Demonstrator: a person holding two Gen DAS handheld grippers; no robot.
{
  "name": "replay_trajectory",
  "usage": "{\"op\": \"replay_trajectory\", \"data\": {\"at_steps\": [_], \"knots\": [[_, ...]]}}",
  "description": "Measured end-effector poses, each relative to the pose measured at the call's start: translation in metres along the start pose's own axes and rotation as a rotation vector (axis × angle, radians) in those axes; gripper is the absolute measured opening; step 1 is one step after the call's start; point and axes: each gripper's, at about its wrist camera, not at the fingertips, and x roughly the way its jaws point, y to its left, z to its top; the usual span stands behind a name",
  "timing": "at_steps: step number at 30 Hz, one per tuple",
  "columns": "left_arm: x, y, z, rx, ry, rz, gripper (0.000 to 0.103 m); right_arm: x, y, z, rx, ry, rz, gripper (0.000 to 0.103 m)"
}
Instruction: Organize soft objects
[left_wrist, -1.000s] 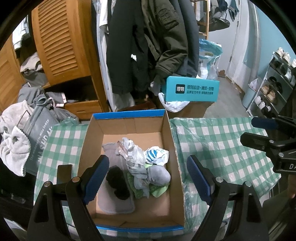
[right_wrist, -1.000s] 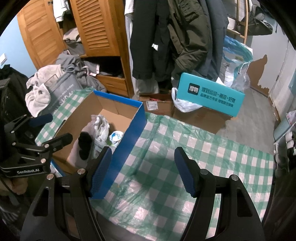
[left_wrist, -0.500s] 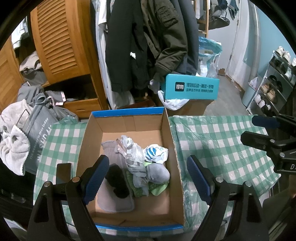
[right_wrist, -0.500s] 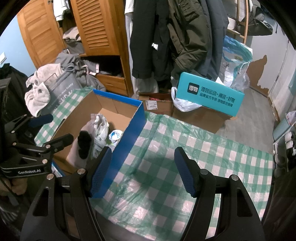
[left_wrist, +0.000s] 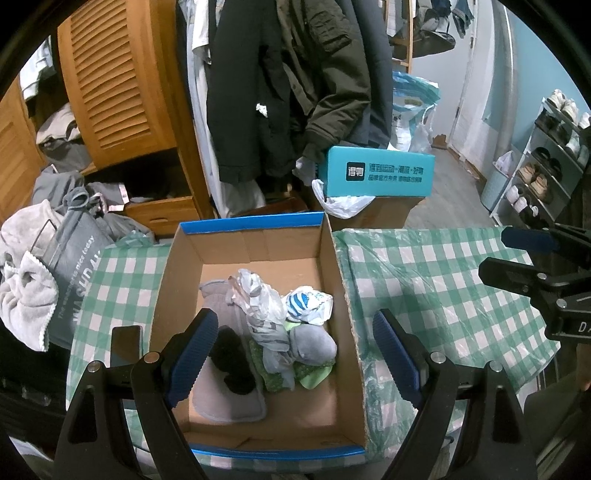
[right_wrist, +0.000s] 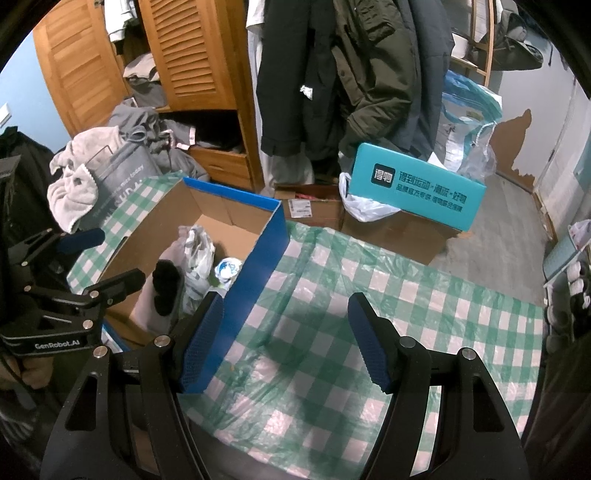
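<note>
A cardboard box (left_wrist: 343, 295) with blue edges stands on the green checked tablecloth (left_wrist: 424, 280). In it lie several soft things: a grey flat piece (left_wrist: 225, 402), a black sock (left_wrist: 232, 369), a white-grey bundle (left_wrist: 258, 302), a blue-striped sock (left_wrist: 303, 301), a grey ball (left_wrist: 314, 341) and green cloth (left_wrist: 310, 376). My left gripper (left_wrist: 291, 354) is open and empty above the box. My right gripper (right_wrist: 286, 332) is open and empty over the cloth, right of the box (right_wrist: 273, 240). The left gripper (right_wrist: 99, 254) also shows in the right wrist view.
A teal box (left_wrist: 380, 171) sits on cartons behind the table. Coats (left_wrist: 280, 85) hang behind, next to a wooden wardrobe (left_wrist: 122, 85). A grey bag with towels (left_wrist: 55, 280) is at the left, a shoe rack (left_wrist: 546, 162) at the right. A phone (left_wrist: 125, 343) lies left of the box.
Both grippers have drawn back and up slightly; the box looks a little farther. Nothing was grasped or released.
</note>
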Motion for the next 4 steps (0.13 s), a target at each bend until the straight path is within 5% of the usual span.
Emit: {"op": "replay_trajectory", "data": {"at_steps": [4], "knots": [[0.0011,-0.0022,0.0010,0.000,0.005,-0.004,0.087,-0.0001,0.0003,0.0004,-0.001,0.001,0.001,0.069]]}}
